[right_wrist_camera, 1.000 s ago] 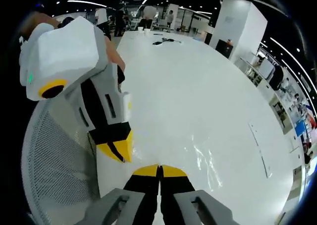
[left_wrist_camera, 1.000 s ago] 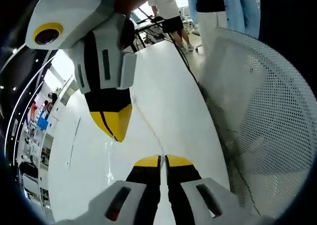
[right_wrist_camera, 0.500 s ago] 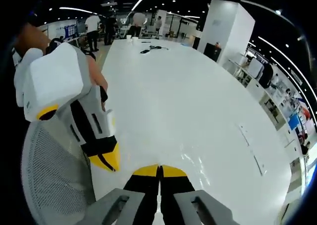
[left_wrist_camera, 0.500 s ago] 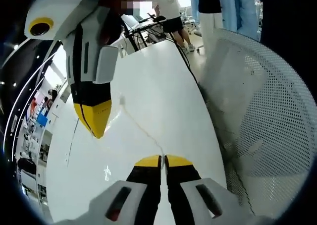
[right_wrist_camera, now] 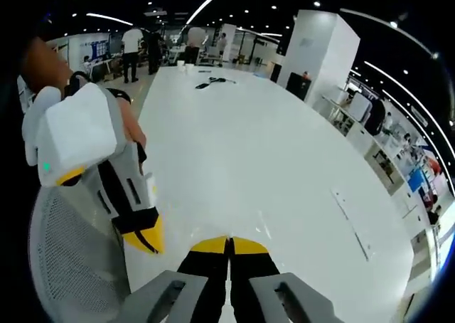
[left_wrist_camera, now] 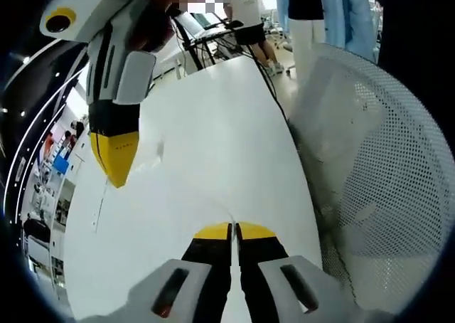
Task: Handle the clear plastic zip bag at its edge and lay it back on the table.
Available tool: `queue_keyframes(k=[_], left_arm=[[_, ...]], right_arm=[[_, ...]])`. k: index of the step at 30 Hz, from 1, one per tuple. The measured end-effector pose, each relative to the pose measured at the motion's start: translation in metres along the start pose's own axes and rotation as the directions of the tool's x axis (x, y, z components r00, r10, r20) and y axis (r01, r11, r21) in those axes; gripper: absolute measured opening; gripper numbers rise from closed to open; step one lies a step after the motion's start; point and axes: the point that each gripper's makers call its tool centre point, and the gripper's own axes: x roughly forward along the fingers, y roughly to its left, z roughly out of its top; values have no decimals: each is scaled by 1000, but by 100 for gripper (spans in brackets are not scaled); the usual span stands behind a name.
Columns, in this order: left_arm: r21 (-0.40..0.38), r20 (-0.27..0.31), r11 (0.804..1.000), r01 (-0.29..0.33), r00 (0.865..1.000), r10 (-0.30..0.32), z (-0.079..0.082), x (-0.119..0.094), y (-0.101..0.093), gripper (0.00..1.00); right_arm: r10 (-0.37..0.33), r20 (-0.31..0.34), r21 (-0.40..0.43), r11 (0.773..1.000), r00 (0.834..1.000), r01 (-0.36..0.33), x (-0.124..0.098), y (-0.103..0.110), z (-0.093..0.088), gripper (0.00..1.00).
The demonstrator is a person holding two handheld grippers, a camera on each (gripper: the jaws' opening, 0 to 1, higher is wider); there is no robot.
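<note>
The clear plastic zip bag [left_wrist_camera: 161,149] is very faint: a thin edge runs from my left gripper [left_wrist_camera: 231,230] across the white table [left_wrist_camera: 227,124] toward my right gripper [left_wrist_camera: 114,159]. Both pairs of jaws are closed, and each seems to pinch the bag's edge. In the right gripper view, faint glints of the bag [right_wrist_camera: 261,229] lie just beyond my right gripper [right_wrist_camera: 229,243]. My left gripper [right_wrist_camera: 146,239] hangs to its left, held by a hand, near the table's edge. Most of the bag's outline is too transparent to trace.
A white mesh chair back [left_wrist_camera: 384,166] stands beside the table edge, also in the right gripper view [right_wrist_camera: 71,266]. A black cable [left_wrist_camera: 270,88] runs along the table's far end. Small dark items [right_wrist_camera: 212,82] and a thin strip [right_wrist_camera: 352,225] lie on the table. People [right_wrist_camera: 131,49] stand beyond.
The two grippers have drawn further apart: the right gripper moved up and left in the left gripper view. The bag's edge line and glints have grown fainter. Both stay closed.
</note>
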Motion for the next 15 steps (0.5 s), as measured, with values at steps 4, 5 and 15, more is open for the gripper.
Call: queue_keyframes(k=[4, 5, 15], left_arm=[[-6, 1, 1000, -11, 1000, 11, 2, -2, 3, 0], [-6, 2, 1000, -13, 1000, 13, 2, -3, 4, 0], [8, 8, 999, -37, 999, 37, 4, -3, 12, 0]], right_arm=[[-10, 5, 18, 1000, 1000, 10, -3, -4, 2, 0], [-12, 7, 25, 1000, 1000, 12, -4, -6, 2, 0], [-23, 9, 40, 999, 1000, 23, -4, -8, 0, 0]])
